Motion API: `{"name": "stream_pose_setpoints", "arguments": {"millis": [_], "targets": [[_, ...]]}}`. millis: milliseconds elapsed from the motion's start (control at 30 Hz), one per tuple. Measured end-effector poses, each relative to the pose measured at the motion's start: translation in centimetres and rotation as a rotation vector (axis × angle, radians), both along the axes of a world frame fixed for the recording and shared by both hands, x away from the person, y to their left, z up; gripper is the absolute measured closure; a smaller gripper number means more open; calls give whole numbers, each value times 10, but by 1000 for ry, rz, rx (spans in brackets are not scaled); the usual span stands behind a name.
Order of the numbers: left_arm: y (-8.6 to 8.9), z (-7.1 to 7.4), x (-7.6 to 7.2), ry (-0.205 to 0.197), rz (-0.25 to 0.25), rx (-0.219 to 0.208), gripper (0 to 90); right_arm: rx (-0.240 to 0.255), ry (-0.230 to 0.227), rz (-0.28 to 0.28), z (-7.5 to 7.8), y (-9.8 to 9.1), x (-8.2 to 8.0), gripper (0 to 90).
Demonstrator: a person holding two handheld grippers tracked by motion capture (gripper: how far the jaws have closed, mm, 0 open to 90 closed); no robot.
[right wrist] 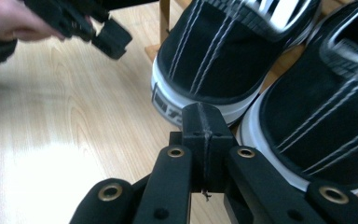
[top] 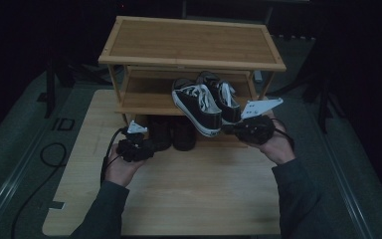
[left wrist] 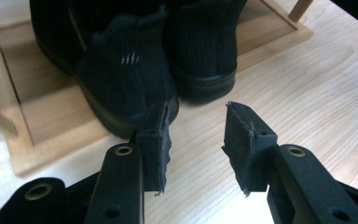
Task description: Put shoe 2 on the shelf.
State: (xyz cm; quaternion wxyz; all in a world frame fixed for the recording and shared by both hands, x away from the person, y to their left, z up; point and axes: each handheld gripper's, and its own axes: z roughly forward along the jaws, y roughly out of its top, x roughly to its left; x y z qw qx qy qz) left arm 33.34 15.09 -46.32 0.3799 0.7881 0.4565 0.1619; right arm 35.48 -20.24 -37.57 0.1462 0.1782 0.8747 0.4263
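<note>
Left tool (left wrist: 193,140) spread, empty, black boots (left wrist: 135,60) just ahead on rack's bottom shelf (left wrist: 37,116). Right tool (right wrist: 204,135) pressed together, sneakers (right wrist: 261,70) directly in front, on middle shelf.

high view: dim, dark surround | gripper views: bright, table glare | right view: shoes motion-blurred

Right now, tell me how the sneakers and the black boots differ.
The sneakers have white laces and white soles; the black boots are dark all over. The sneakers sit on the rack's middle shelf, heels jutting over its front edge; the boots stand on its bottom level, upright. Both are pairs, side by side, heels toward the person.
</note>
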Motion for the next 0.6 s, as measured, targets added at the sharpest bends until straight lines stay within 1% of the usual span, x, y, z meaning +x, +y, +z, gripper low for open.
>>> {"name": "stream_pose_setpoints", "arguments": {"millis": [33, 133, 167, 233, 300, 400, 467, 533, 600], "targets": [[-1, 2, 1, -5, -2, -2, 605, -9, 3, 0, -2, 1, -1, 900], [-6, 11, 3, -15, -16, 2, 609, -12, -3, 3, -6, 1, -3, 900], [-7, 14, 4, -19, -23, 9, 615, -11, 1, 2, -6, 1, -4, 900], [-12, 21, 6, -39, -26, 27, 634, -13, 1, 3, -8, 1, -5, 900], [-15, 26, 8, -46, -35, 29, 655, -18, -2, 3, -10, 1, -6, 900], [-20, 36, 12, -67, -47, 62, 709, -22, 6, 6, -14, 2, -7, 900], [-23, 41, 15, -77, -50, 78, 747, -29, 11, 9, -17, 2, -7, 900], [-26, 46, 19, -93, -54, 84, 801, -33, 17, 11, -21, 3, -7, 900], [-31, 52, 24, -107, -52, 104, 841, -35, 19, 14, -24, 3, -8, 900]]}}
